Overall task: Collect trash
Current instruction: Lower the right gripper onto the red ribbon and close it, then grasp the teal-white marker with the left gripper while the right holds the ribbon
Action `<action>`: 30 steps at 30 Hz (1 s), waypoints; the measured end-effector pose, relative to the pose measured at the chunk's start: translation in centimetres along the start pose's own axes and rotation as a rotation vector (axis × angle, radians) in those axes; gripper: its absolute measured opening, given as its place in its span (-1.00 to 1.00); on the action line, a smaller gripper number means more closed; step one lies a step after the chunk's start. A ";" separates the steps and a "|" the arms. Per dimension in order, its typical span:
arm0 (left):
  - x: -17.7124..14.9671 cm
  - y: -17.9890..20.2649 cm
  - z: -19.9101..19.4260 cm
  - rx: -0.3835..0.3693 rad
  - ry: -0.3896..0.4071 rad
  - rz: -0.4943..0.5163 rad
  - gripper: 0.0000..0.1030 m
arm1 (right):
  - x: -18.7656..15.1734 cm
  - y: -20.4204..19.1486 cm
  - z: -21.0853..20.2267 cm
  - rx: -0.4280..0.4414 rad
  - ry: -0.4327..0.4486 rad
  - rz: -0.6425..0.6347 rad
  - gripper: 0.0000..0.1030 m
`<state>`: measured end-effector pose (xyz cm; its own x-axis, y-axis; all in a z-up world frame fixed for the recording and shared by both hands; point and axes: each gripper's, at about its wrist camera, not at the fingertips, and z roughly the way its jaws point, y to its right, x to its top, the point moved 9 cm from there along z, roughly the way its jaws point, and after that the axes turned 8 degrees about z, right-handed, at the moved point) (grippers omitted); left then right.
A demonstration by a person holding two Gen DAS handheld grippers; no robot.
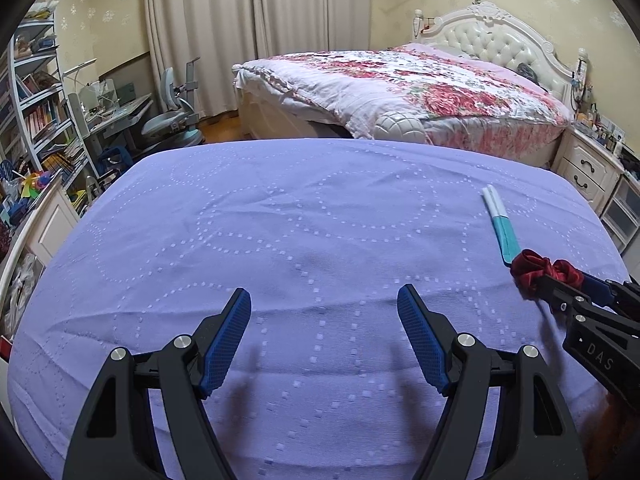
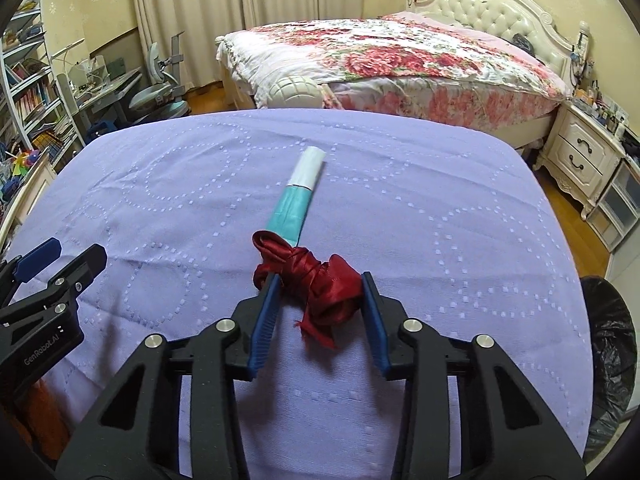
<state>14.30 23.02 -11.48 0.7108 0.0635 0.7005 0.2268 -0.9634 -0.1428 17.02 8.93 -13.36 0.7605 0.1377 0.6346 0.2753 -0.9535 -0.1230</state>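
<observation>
Right gripper [image 2: 318, 296] had its jaws clenched on the red ribbon wad [image 2: 312, 280], pads pressing both flanks, a loose frayed tail hanging beneath toward the purple bedspread [image 2: 160, 184]. Left gripper [image 1: 324, 332] hovered over bare cloth, jaws released, holding nothing. The teal-and-white paper tube [image 2: 298, 200] lay flat on the spread, its near end touching or just under the ribbon; which, I could not tell. Risk, as judged: the satin looked slippery and loosely bunched, so the wad could slide out on lifting, or its tail could drag the tube along. The black-lined bin [image 2: 612, 344] stood at the right edge of the surface, near the right gripper, so the carry looked short. Open cloth lay wide to the left and ahead; the rounded front corner fell away toward the wooden floor [image 2: 560, 200].
</observation>
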 end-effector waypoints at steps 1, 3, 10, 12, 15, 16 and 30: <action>0.1 0.3 0.0 -0.005 0.001 0.004 0.43 | 0.0 0.5 -0.1 -0.011 0.001 0.002 -0.52; 0.2 1.0 0.0 -0.015 0.002 0.012 0.43 | 0.1 1.4 -0.3 -0.025 0.006 0.011 -0.52; 0.4 2.4 0.3 -0.031 -0.001 0.029 0.43 | 0.6 5.2 -1.0 -0.082 0.028 0.058 -0.52; 0.5 2.6 0.4 -0.036 -0.006 0.023 0.43 | 0.9 6.1 -1.1 -0.096 0.039 0.073 -0.52; 0.9 3.2 0.6 -0.046 -0.007 0.027 0.43 | 1.5 7.5 -1.0 -0.111 0.046 0.102 -0.52; 1.1 3.5 0.6 -0.047 -0.005 0.030 0.43 | 1.6 8.0 -0.8 -0.113 0.046 0.112 -0.52; 4.8 9.5 3.5 -0.092 0.002 0.113 0.43 | 4.2 11.6 1.7 -0.125 0.036 0.175 -0.52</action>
<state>22.20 15.10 -11.89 0.7270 -0.0475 0.6850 0.0828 -0.9843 -0.1561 24.37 -1.13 -13.40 0.7685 -0.0405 0.6386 0.0641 -0.9881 -0.1398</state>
